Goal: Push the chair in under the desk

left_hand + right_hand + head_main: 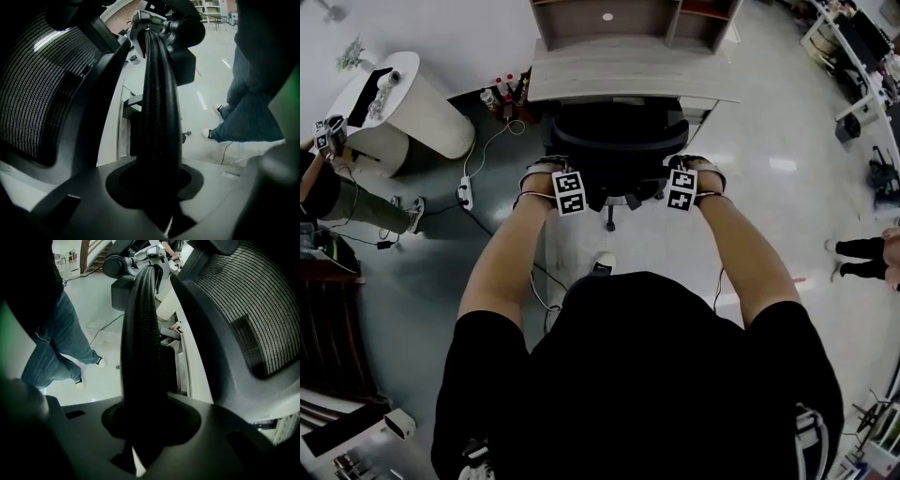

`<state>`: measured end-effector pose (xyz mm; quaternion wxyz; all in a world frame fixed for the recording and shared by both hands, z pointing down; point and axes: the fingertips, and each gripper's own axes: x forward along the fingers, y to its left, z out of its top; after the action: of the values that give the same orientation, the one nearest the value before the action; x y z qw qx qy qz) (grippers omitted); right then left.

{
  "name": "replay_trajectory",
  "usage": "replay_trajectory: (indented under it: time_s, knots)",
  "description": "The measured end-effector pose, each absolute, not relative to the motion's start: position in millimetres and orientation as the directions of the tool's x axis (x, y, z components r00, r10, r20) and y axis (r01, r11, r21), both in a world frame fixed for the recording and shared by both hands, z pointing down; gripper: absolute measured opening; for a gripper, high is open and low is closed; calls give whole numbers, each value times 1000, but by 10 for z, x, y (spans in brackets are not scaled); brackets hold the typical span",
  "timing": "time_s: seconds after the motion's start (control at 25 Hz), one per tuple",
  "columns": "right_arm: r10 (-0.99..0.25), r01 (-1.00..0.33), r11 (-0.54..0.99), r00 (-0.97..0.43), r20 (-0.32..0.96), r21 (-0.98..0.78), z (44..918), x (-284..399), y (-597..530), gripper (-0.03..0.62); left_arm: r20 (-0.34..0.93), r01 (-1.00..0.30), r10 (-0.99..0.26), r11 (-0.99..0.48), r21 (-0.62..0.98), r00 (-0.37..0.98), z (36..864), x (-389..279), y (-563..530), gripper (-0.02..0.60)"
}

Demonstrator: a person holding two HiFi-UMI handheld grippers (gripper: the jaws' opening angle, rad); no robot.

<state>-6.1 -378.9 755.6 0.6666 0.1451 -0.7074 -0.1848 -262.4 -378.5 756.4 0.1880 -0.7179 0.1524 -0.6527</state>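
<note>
Dim fisheye views, floor (pixel 783 165) glare, near-black chair (pixel 619 141), blurred close foreground.

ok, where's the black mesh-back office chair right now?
Head view, top centre: the black mesh-back office chair stands directly in front of the grey wooden desk, between the left gripper and right gripper, each shut on an armrest.

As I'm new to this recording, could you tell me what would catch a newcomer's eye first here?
A black chair stands top centre, at the grey desk. The left tongs and right tongs each clamp one of its armrests, which fill both gripper views as dark bars beside the mesh back.
</note>
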Motion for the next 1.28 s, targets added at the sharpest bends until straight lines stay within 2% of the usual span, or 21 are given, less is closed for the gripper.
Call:
replay_trajectory:
  time_s: [0.76, 1.28]
  knots:
    - [-465, 39, 882, -74, 882, 469, 7571, -79, -3885, 98, 873, 17, -478, -876, -482, 102, 7571, -2641, -3867, 103]
    - [-489, -25, 872, -51, 871, 488, 7492, -20, -3917, 170, 902, -22, -416, -909, -417, 114, 7541, -2679, -3808, 141]
